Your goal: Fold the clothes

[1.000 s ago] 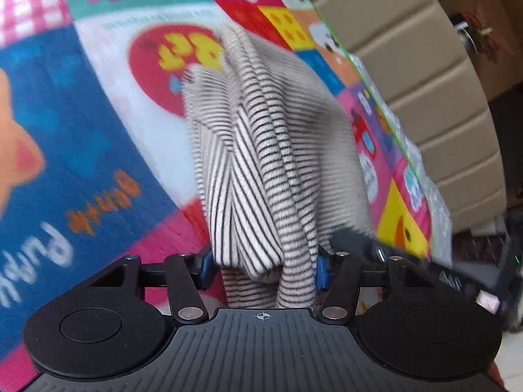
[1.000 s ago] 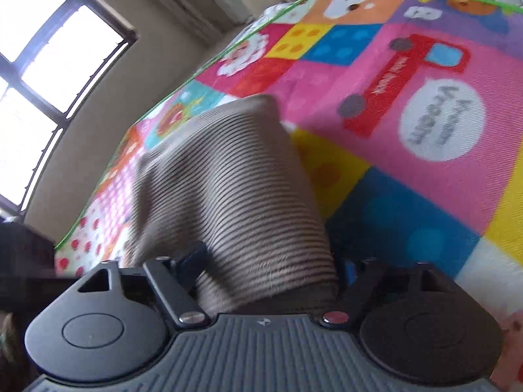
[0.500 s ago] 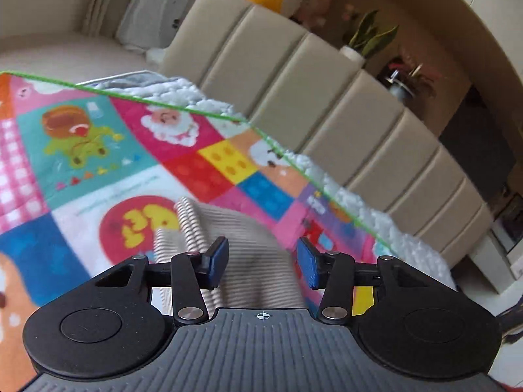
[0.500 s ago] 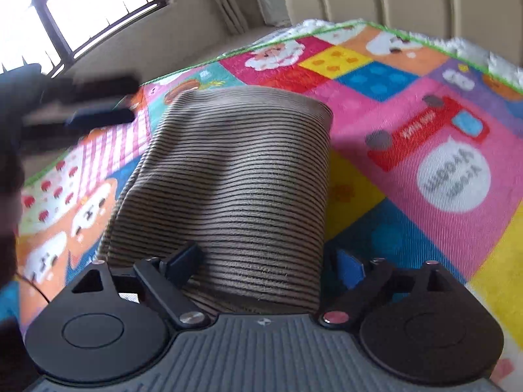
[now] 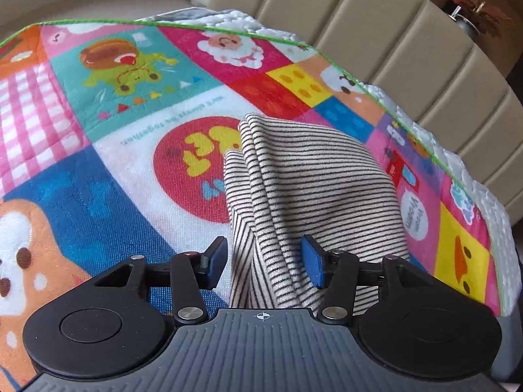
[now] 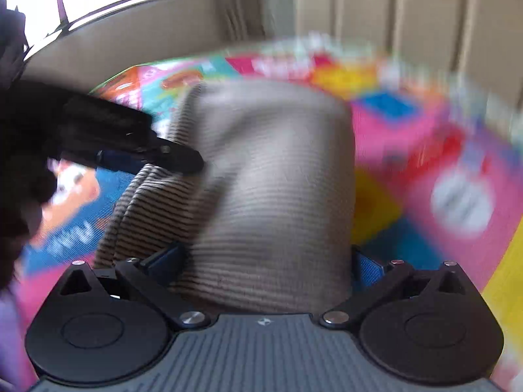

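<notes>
Folded striped garment (image 5: 313, 196) lies on colourful play mat (image 5: 114, 170). Left gripper (image 5: 264, 261) half-spread, jaws just reopening, fold edge between pads, unpinched. Right gripper (image 6: 268, 268) spread wide, just opening, straddling the garment loosely

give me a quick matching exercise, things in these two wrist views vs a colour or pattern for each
Things:
1. folded garment
2. pads of the left tongs
3. mat's edge trim
4. padded panels behind the mat

Descriptions:
A. beige
B. green
C. thin dark stripes on cream
D. blue

Pairs: 1-C, 2-D, 3-B, 4-A
</notes>
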### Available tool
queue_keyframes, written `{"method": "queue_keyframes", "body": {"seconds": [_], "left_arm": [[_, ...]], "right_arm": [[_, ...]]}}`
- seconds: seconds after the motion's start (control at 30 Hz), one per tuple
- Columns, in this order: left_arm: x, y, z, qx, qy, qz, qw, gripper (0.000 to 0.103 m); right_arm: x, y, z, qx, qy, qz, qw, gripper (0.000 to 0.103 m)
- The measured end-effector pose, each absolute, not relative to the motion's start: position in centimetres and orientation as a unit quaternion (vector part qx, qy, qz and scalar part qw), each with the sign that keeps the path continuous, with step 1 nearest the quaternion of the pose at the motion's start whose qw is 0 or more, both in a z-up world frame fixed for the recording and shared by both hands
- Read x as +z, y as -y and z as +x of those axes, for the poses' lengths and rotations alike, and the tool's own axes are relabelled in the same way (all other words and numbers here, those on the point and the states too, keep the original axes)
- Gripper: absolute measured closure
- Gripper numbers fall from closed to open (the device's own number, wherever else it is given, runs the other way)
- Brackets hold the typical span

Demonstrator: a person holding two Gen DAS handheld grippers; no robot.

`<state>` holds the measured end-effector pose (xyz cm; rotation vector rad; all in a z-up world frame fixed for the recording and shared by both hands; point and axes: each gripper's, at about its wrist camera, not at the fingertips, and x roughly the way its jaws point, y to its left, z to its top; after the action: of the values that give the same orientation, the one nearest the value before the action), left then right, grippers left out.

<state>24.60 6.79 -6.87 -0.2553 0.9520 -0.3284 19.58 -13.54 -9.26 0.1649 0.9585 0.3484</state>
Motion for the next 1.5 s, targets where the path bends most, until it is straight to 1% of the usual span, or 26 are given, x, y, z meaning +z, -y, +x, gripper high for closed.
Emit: {"method": "queue_keyframes", "body": {"seconds": [0.07, 0.2, 0.23, 0.3, 0.37, 0.43, 0.47, 0.5, 0.6, 0.67, 0.73, 0.83, 0.87, 0.93, 1.07, 1.17, 1.27, 1.37, 1.43, 1.5], "left_arm": [[-6.7, -7.1, 24.5, -0.156, -0.454, -0.124, 0.868, 0.045], [-7.1, -7.4, 24.8, -0.152, -0.458, -0.124, 0.867, 0.034], [-7.2, -7.6, 24.9, -0.151, -0.460, -0.128, 0.865, 0.033], [-7.5, -8.1, 25.0, -0.153, -0.464, -0.140, 0.861, 0.032], [-7.5, -8.5, 25.0, -0.155, -0.466, -0.143, 0.859, 0.032], [-7.5, -8.9, 24.9, -0.156, -0.466, -0.141, 0.859, 0.031], [-7.5, -8.9, 24.9, -0.157, -0.466, -0.137, 0.860, 0.031], [-7.4, -8.9, 24.9, -0.151, -0.464, -0.124, 0.864, 0.030], [-7.0, -9.1, 24.8, -0.132, -0.453, -0.082, 0.878, 0.029], [-7.1, -10.0, 25.1, -0.135, -0.457, -0.103, 0.873, 0.029], [-7.6, -10.6, 25.4, -0.141, -0.464, -0.129, 0.865, 0.027], [-7.8, -10.5, 25.5, -0.148, -0.464, -0.135, 0.863, 0.026], [-7.9, -10.3, 25.5, -0.149, -0.463, -0.133, 0.863, 0.026], [-7.9, -10.2, 25.4, -0.148, -0.463, -0.130, 0.864, 0.026], [-8.0, -10.4, 25.5, -0.147, -0.465, -0.135, 0.863, 0.025], [-8.1, -10.4, 25.5, -0.145, -0.466, -0.135, 0.862, 0.024], [-8.0, -10.3, 25.5, -0.143, -0.466, -0.133, 0.863, 0.023], [-7.9, -10.2, 25.5, -0.142, -0.464, -0.127, 0.865, 0.023], [-7.9, -10.0, 25.4, -0.141, -0.464, -0.125, 0.866, 0.023], [-7.8, -10.0, 25.4, -0.139, -0.464, -0.123, 0.866, 0.023]], "right_arm": [[-8.4, 15.8, 20.5, 0.191, -0.467, 0.134, 0.853, 0.000], [-5.4, 20.4, 21.9, 0.148, -0.399, 0.245, 0.871, 0.000], [-5.1, 21.1, 23.1, 0.131, -0.394, 0.257, 0.873, 0.000], [-5.2, 21.5, 26.0, 0.102, -0.402, 0.260, 0.872, 0.000], [-6.2, 21.0, 28.8, 0.094, -0.430, 0.260, 0.860, 0.000], [-7.3, 19.6, 30.1, 0.123, -0.464, 0.290, 0.828, 0.000], [-7.2, 18.5, 30.1, 0.156, -0.470, 0.311, 0.811, 0.000], [-6.5, 17.6, 29.8, 0.179, -0.459, 0.315, 0.811, 0.000], [-3.8, 15.9, 29.1, 0.216, -0.410, 0.300, 0.834, 0.000], [-3.1, 15.5, 29.5, 0.198, -0.402, 0.276, 0.850, 0.000], [-3.0, 14.2, 30.2, 0.138, -0.405, 0.183, 0.885, 0.000], [-5.4, 11.5, 30.5, 0.075, -0.433, -0.001, 0.898, 0.000], [-6.1, 11.3, 30.3, 0.073, -0.431, -0.026, 0.899, 0.000], [-6.5, 11.3, 29.8, 0.071, -0.421, -0.039, 0.903, 0.000], [-4.6, 11.5, 28.5, 0.072, -0.416, -0.022, 0.906, 0.000], [-3.3, 10.8, 24.8, 0.099, -0.386, -0.044, 0.916, 0.000], [-3.4, 10.0, 20.2, 0.124, -0.364, -0.050, 0.922, 0.000], [-3.1, 9.0, 16.4, 0.150, -0.338, -0.025, 0.929, 0.000], [-2.9, 7.3, 15.5, 0.172, -0.333, -0.044, 0.926, 0.000], [-3.2, 5.2, 15.3, 0.168, -0.312, -0.092, 0.930, 0.000]]}}
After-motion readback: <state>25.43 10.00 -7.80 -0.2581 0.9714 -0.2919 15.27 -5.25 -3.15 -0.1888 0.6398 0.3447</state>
